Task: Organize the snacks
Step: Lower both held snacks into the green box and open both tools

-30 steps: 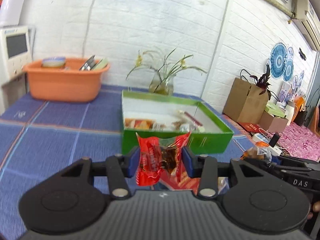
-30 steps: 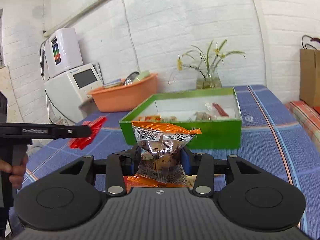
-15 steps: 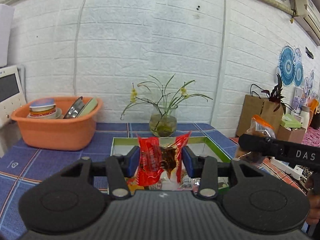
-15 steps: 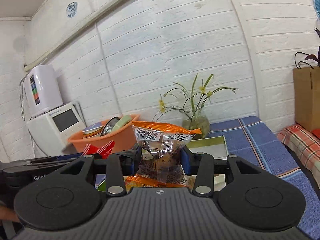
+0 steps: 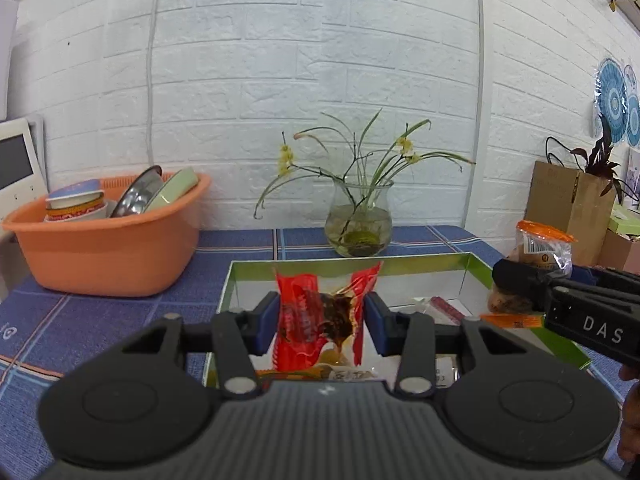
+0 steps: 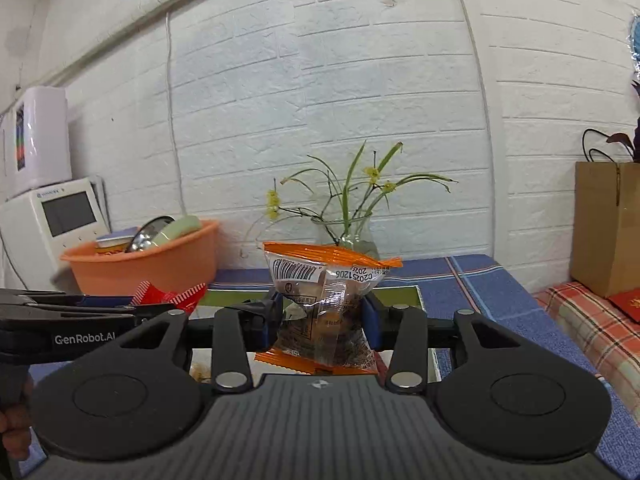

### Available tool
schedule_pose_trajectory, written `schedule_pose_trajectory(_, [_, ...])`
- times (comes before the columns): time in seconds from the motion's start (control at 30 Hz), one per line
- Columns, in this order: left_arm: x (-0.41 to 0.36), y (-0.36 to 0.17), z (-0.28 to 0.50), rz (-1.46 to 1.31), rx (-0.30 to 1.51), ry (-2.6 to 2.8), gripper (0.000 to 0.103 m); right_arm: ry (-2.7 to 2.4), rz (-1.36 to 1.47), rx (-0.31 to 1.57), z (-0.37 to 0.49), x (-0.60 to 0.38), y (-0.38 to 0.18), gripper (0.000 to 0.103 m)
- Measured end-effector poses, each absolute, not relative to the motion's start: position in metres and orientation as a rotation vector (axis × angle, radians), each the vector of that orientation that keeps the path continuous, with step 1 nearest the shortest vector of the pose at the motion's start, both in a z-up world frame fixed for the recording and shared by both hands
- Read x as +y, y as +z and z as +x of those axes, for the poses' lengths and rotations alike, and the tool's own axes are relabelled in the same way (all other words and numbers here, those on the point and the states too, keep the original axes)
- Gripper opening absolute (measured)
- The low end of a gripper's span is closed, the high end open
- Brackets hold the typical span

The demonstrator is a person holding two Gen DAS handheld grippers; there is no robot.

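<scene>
Left gripper point(image 5: 322, 322) clamped on red pack point(image 5: 308, 320), right gripper point(image 6: 322, 322) clamped on orange pack point(image 6: 324, 300), both over green box point(image 5: 476, 264).

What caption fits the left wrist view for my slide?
Left tool grips a red snack packet above the green box, right tool alongside with an orange-trimmed packet.

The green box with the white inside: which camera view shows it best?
The left wrist view shows the green box with the white inside best: its far rim, right wall and several packets on its white floor are visible. In the right wrist view, the right gripper and its orange-edged clear snack packet hide nearly everything except a rim strip.
</scene>
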State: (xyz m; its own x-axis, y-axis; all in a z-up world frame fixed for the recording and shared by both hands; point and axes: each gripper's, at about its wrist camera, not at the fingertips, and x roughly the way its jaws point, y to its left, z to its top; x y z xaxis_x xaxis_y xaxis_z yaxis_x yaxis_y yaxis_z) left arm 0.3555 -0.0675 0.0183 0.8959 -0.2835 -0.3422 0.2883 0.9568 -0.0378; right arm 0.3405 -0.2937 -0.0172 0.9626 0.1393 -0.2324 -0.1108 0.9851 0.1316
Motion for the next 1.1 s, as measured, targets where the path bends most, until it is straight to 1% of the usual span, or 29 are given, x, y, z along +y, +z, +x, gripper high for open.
schedule_pose_trajectory(0.17, [-0.065, 0.011, 0.366, -0.043, 0.354, -0.254, 0.044, 0.168, 0.132, 0.265, 0.348, -0.291, -0.014, 0.072])
schedule_pose_trajectory(0.27, [-0.069, 0.013, 0.364, -0.008, 0.343, -0.268, 0.044, 0.180, 0.117, 0.275, 0.349, -0.289, -0.014, 0.072])
schedule_pose_trajectory(0.5, [-0.076, 0.008, 0.362, 0.032, 0.363, -0.304, 0.045, 0.161, 0.144, 0.399, 0.359, -0.290, -0.029, 0.072])
schedule_pose_trajectory(0.6, [-0.079, 0.005, 0.363, 0.046, 0.367, -0.303, 0.049, 0.148, 0.128, 0.412, 0.360, -0.289, -0.031, 0.073])
schedule_pose_trajectory(0.67, [-0.078, 0.004, 0.364, 0.048, 0.370, -0.299, 0.057, 0.150, 0.129, 0.418, 0.360, -0.290, -0.032, 0.077])
schedule_pose_trajectory(0.73, [-0.078, 0.003, 0.364, 0.055, 0.367, -0.296, 0.057, 0.156, 0.149, 0.422, 0.361, -0.292, -0.032, 0.092])
schedule_pose_trajectory(0.9, [-0.077, 0.002, 0.366, 0.060, 0.381, -0.292, 0.064, 0.144, 0.125, 0.391, 0.357, -0.290, -0.029, 0.102])
schedule_pose_trajectory(1.1, [-0.075, 0.002, 0.364, 0.075, 0.365, -0.272, 0.070, 0.153, 0.132, 0.349, 0.353, -0.293, -0.022, 0.103])
